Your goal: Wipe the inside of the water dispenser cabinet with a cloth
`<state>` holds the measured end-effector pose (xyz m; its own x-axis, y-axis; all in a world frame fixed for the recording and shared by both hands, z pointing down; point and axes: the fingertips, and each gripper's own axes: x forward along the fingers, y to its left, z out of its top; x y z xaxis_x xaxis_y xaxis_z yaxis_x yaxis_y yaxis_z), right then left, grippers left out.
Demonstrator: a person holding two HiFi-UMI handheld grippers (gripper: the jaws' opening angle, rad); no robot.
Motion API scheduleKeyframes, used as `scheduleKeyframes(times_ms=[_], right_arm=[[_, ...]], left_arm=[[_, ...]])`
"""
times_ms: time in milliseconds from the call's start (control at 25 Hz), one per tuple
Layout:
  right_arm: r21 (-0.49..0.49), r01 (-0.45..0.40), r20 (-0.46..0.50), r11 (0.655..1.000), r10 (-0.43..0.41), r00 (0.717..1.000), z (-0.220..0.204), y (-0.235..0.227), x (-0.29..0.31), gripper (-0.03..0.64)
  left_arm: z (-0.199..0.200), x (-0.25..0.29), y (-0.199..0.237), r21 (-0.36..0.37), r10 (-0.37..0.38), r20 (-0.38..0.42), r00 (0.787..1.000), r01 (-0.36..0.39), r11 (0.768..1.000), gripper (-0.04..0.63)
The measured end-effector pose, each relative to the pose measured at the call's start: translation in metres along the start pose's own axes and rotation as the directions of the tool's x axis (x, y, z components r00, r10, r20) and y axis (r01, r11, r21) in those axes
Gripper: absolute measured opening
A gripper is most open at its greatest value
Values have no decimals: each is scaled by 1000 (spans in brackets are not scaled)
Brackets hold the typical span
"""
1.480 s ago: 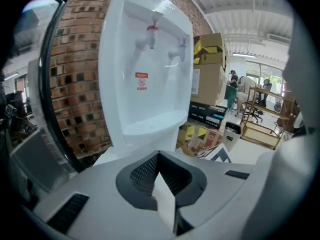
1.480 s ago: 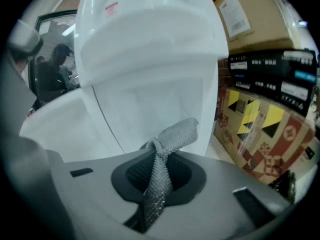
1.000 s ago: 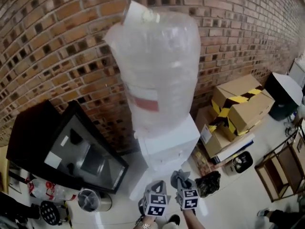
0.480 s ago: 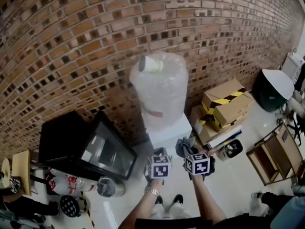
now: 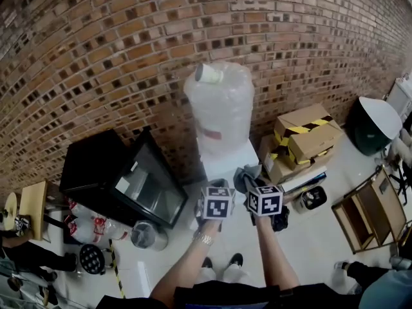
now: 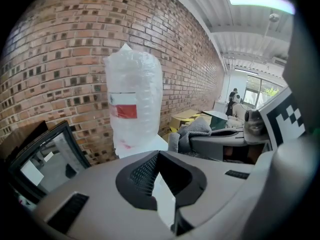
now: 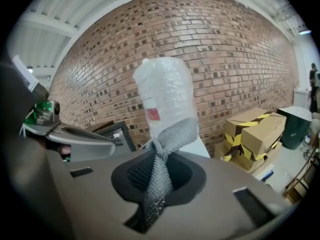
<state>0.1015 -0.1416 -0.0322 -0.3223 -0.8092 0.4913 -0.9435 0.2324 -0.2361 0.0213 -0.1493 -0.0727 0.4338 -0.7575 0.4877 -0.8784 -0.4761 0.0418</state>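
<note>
Brick wall runs behind everything in the head view. At the far left a black glass-door cabinet (image 5: 122, 179) stands on the pale floor (image 5: 302, 256), its door swung partly open, with plastic bottles (image 5: 90, 227) and a small metal can (image 5: 145, 235) at its foot.

Next comes the white water dispenser (image 5: 228, 163), standing against the wall in the middle, topped by a big bottle (image 5: 219, 108) wrapped in clear film. Its cabinet front is covered by the two grippers, so I cannot tell whether its door is open.

Just before the dispenser, the left gripper (image 5: 217, 195) is held up in the person's left hand. In the left gripper view (image 6: 162, 189) its jaws stand drawn close, only a thin sliver of the white dispenser showing between them, and nothing is caught there.

Just beside it, the right gripper (image 5: 257, 188) is clamped on a grey cloth (image 5: 246, 176). In the right gripper view (image 7: 152, 184) the cloth (image 7: 172, 134) runs twisted through the jaws and fans out above them, in front of the wrapped bottle (image 7: 165, 99). The cloth is apart from the dispenser's cabinet, hanging in the air near the dispenser's top.

Further right lie stacked cardboard boxes (image 5: 309, 137) banded in yellow-and-black tape, then a dark bin (image 5: 373, 124) with a pale lid, and a wooden frame (image 5: 367, 214) on the floor.
</note>
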Motion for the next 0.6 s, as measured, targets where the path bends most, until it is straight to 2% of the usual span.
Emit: scheduleKeyframes(times_ms=[280, 600], right_arm=[[-34, 19, 49, 999, -17, 999, 4, 53, -45, 29], [25, 55, 66, 998, -57, 996, -35, 121, -91, 29]], left_arm=[[-1, -52, -3, 37, -59, 27, 998, 58, 998, 2], [-46, -122, 5, 43, -122, 14, 992, 121, 992, 2]])
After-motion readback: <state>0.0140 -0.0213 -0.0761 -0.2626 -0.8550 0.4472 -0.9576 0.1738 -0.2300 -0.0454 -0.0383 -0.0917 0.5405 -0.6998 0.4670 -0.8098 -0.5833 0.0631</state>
